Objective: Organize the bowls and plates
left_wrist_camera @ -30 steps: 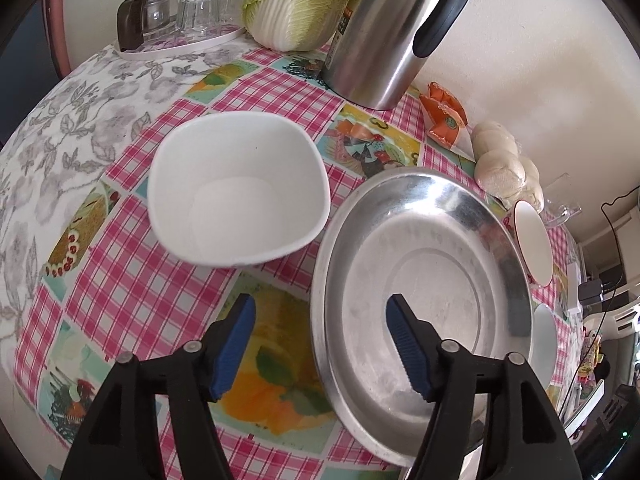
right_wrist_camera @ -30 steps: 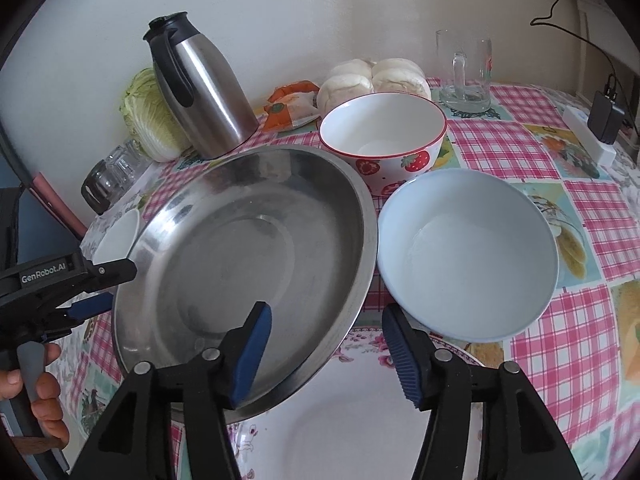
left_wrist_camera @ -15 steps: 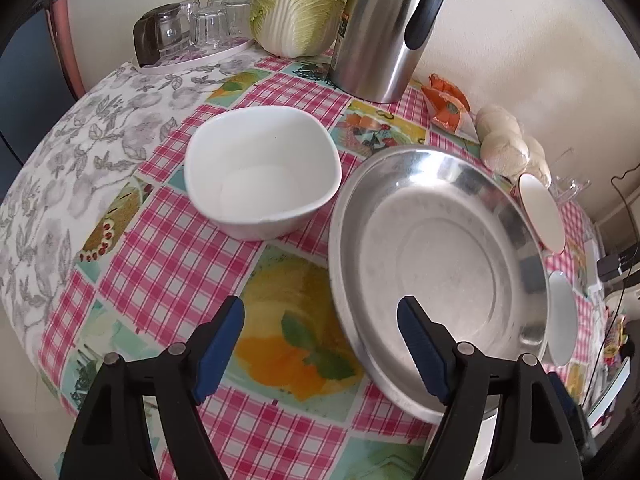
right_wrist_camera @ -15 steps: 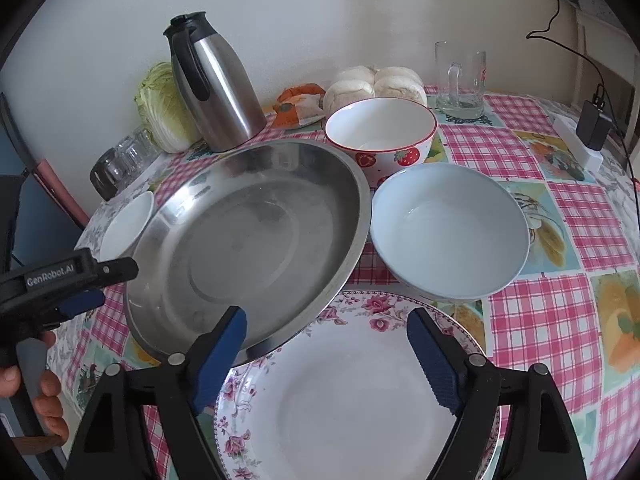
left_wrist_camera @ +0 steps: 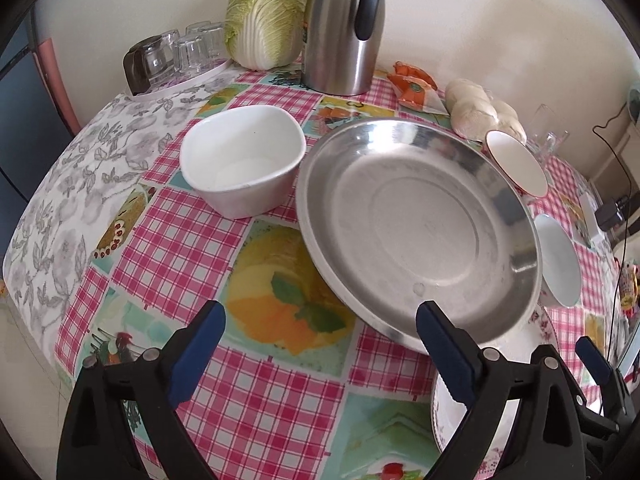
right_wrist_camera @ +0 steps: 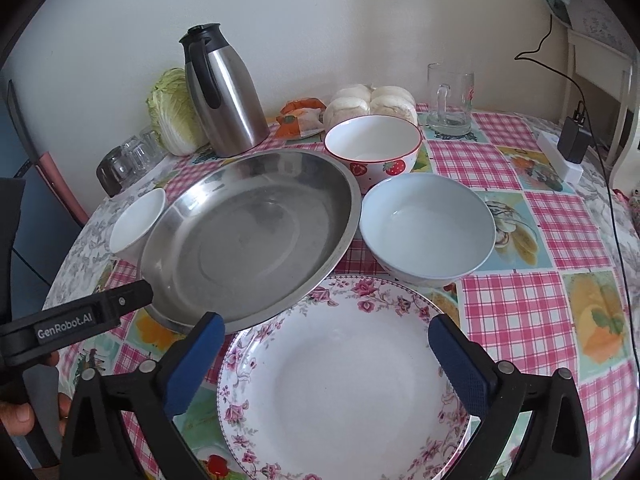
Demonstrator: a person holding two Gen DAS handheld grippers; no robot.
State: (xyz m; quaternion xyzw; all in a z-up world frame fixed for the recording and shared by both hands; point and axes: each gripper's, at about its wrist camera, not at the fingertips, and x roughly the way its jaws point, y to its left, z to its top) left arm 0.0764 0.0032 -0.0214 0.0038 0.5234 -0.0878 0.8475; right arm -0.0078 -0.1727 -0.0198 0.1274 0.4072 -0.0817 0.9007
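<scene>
Change: both claws have spread wider and drawn back from the steel pan, which earlier sat between their fingers.
Left claw (left_wrist_camera: pixel 318 344): jaws opening, nothing between them, above the checked bench (left_wrist_camera: pixel 168 248); a person's hand (right_wrist_camera: pixel 24 416) holds it.
White bowl (left_wrist_camera: pixel 240 164): squarish, upright on the bench, just left of the pan, close to or touching its rim.
Steel pan (left_wrist_camera: pixel 420 232): centre of the bench, tilted, its near edge resting on the floral plate's rim.
Floral plate (right_wrist_camera: pixel 344 380): flat on the bench, nearest the camera, under the right claw.
Right claw (right_wrist_camera: pixel 326 356): jaws opening, nothing pinched, hovering over the plate.
Pale bowl (right_wrist_camera: pixel 428 224): right of the pan, just behind the plate.
Strawberry bowl (right_wrist_camera: pixel 372 148): behind the pale bowl, beside the pan's far rim.
Back row: glasses (left_wrist_camera: pixel 180 52), cabbage (left_wrist_camera: pixel 264 16), flask (left_wrist_camera: pixel 344 28), buns (right_wrist_camera: pixel 370 102), glass mug (right_wrist_camera: pixel 450 98).
</scene>
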